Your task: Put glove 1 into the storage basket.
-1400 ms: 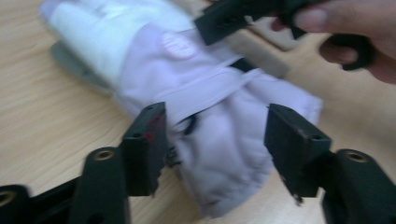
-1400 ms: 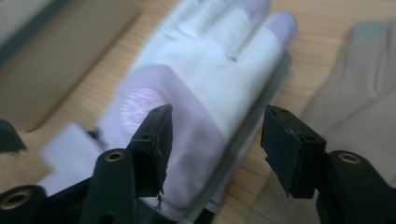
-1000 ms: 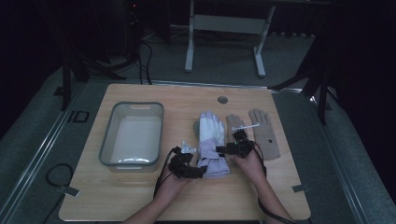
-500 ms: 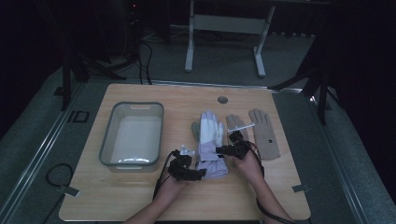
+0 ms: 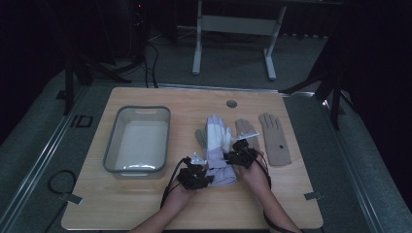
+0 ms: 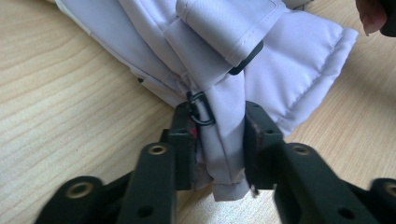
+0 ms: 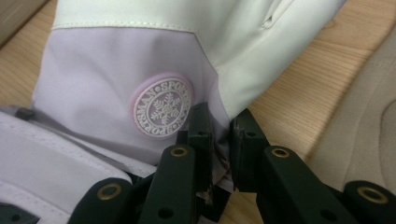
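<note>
A white and lilac ski glove [image 5: 216, 145] lies in the middle of the wooden table [image 5: 121, 204], fingers pointing away from me. My left gripper [image 5: 200, 177] is at the cuff's left corner. In the left gripper view its jaws have just been closing and now pinch a fold of the lilac cuff [image 6: 261, 56] beside a small black ring [image 6: 200, 109]. My right gripper [image 5: 239, 156] is at the glove's right edge. Its jaws have also just closed, pressing on the glove's edge [image 7: 93, 79] below a round snowflake badge [image 7: 162, 107].
A grey plastic bin [image 5: 138, 167] stands empty on the table's left half. A flat tan glove [image 5: 274, 141] lies to the right of my right hand, and another tan glove [image 5: 244, 128] peeks out beside the white one. A round hole [image 5: 231, 104] sits near the far edge.
My right gripper has shifted a little left and toward me onto the glove's right edge. Both grippers now sit tight against the glove; the left hand has stayed put.
</note>
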Demonstrator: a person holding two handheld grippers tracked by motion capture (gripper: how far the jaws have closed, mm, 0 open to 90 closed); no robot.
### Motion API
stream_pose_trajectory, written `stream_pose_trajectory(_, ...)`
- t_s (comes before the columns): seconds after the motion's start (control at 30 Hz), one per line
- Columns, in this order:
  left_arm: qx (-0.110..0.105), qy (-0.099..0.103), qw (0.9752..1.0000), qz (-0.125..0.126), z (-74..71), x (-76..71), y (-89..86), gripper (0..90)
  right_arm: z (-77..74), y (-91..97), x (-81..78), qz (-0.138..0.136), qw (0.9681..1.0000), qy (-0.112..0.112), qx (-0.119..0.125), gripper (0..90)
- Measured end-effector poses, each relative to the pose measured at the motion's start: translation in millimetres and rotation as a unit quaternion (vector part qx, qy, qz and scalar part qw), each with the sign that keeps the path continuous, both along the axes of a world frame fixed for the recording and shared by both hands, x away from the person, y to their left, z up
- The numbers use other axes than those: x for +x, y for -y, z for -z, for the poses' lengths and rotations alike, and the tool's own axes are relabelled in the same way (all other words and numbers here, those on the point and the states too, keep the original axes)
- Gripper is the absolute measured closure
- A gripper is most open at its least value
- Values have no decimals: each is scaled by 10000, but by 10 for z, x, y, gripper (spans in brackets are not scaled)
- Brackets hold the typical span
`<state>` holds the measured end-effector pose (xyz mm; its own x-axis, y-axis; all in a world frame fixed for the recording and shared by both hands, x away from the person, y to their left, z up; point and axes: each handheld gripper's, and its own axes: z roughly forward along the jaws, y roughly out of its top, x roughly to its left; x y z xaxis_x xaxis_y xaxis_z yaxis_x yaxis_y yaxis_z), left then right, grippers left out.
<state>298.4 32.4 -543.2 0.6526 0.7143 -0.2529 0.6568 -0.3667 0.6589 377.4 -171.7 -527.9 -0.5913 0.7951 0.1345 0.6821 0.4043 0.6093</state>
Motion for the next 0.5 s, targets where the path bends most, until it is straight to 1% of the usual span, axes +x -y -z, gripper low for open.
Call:
stream_pose_trajectory(0.1,-19,-38,10000,10,-28,24,-11,745,-14,-4,-33,45,9999,132,-37,810)
stream_pose_trajectory(0.13,-31,-65,10000,51,-42,42,-21,750,-27,6,-39,75,9999,135,-4,811)
stream_pose_trajectory(0.2,-20,-71,10000,54,-66,65,-36,759,-52,24,-42,113,9998,150,57,812)
stream_pose_trajectory(0.3,18,-71,9999,85,-94,81,-40,762,-91,31,-46,117,9998,177,61,813)
stream_pose_trajectory(0.37,35,-34,9999,89,-157,97,-51,762,-150,25,-42,109,9997,237,38,814)
stream_pose_trajectory(0.47,-70,-43,10000,55,-233,126,-103,762,-230,14,-40,129,9993,319,111,815)
stream_pose_trajectory(0.5,-69,-32,9999,66,-263,132,-120,762,-263,7,-43,140,9992,360,141,815)
